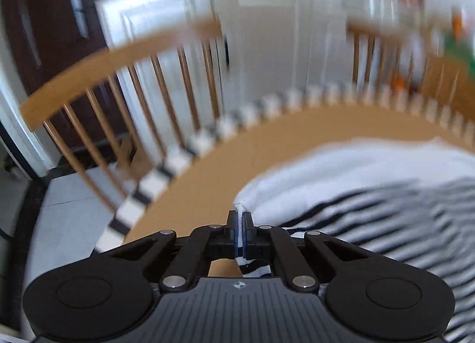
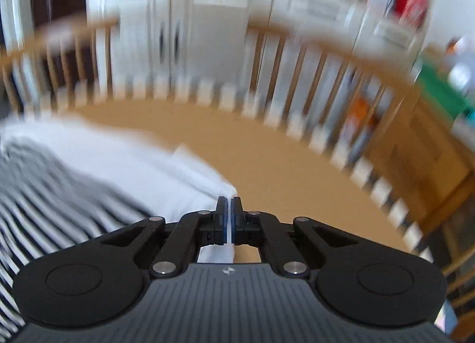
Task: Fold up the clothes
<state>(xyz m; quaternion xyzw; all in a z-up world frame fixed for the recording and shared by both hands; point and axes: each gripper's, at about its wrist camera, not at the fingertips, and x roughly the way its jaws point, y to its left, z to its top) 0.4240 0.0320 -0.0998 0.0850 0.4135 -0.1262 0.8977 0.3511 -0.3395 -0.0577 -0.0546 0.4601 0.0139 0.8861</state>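
On tan table [image 1: 207,165]: striped shirt [image 1: 386,209], chairs [image 1: 118,76] nearby

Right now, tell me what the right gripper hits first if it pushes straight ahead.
Probably the bare tan tabletop, then its black-and-white checkered edge; depth is blurred. The right gripper is shut on the striped garment.

Left gripper [image 1: 240,216], right gripper [image 2: 228,201]: fingers clamped.
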